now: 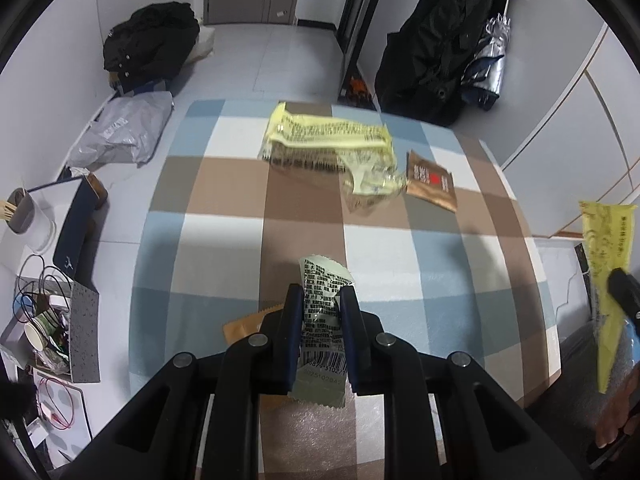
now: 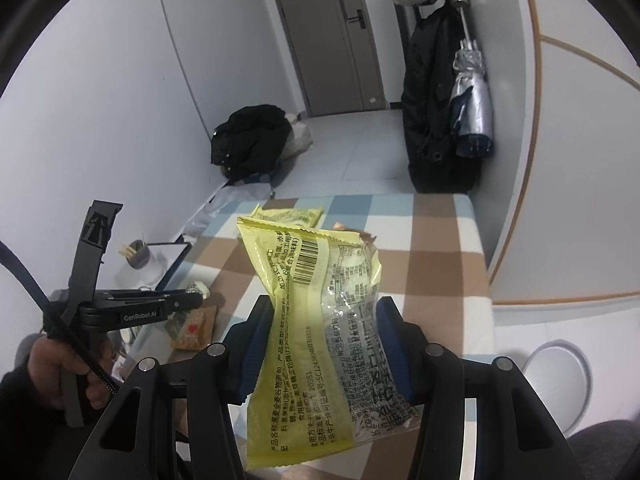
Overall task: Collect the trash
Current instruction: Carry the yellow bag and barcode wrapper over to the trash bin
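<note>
The left hand-held gripper is clamped on a pale green wrapper printed with black text and a barcode; the wrapper stands up between the two pads, low over the near part of the checked cloth in blue, brown and white. Just behind that gripper a tan packet lies flat on the cloth. The right hand-held gripper grips a yellow and clear snack bag across its middle, the bag pinched at the waist and held above the cloth. Farther out, near the far side of the cloth, a second yellow wrapper lies crumpled, with a brown sachet just beside it on the right. Off the cloth to the left, an open grey box holds paper cups and other scraps. Dark coats and a folded umbrella hang by the far wall.
</note>
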{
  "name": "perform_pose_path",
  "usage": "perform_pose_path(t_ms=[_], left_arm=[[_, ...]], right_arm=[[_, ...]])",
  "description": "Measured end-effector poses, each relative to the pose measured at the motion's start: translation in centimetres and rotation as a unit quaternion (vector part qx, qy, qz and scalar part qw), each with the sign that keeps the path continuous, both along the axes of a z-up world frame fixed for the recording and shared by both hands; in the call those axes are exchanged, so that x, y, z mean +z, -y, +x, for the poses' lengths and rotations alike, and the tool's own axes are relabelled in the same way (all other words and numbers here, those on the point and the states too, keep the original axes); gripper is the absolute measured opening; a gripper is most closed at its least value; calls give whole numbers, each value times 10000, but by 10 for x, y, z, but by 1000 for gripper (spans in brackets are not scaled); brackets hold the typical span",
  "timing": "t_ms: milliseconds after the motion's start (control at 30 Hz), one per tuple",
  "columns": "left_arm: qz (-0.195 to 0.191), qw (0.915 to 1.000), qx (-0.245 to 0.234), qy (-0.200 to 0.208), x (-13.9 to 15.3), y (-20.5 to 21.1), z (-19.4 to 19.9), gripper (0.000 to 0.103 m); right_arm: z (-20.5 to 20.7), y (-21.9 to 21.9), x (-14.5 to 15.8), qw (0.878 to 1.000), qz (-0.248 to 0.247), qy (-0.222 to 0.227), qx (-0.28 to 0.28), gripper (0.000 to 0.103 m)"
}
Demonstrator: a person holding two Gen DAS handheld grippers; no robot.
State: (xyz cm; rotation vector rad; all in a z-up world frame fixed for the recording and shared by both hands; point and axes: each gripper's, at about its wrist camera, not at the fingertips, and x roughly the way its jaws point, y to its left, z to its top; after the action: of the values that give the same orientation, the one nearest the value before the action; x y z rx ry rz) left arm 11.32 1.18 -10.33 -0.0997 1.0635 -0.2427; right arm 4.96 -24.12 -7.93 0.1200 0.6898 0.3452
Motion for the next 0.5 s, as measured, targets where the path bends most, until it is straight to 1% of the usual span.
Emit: perform_pose_path(t_ms=[167, 233, 300, 400, 500], left_arm=[[-158, 9996, 48, 212, 18, 3, -4, 14], [-254, 9990, -55, 356, 29, 8, -8, 14], [-258, 9979, -159, 575, 44, 19, -13, 14], [-342, 9958, -318, 790, 62, 38, -19, 14], [-314, 9923, -504, 1085, 83, 62, -26, 14]], right_arm=[[-8, 17, 22, 9996, 22, 264, -74, 52], [-12, 25, 32, 9992, 57, 373, -105, 51], [-17, 30, 41, 9988, 83, 473, -128, 51], [-24, 40, 53, 9977, 126, 642, -187, 51], [-29, 54, 65, 9964, 252, 739, -321, 51]])
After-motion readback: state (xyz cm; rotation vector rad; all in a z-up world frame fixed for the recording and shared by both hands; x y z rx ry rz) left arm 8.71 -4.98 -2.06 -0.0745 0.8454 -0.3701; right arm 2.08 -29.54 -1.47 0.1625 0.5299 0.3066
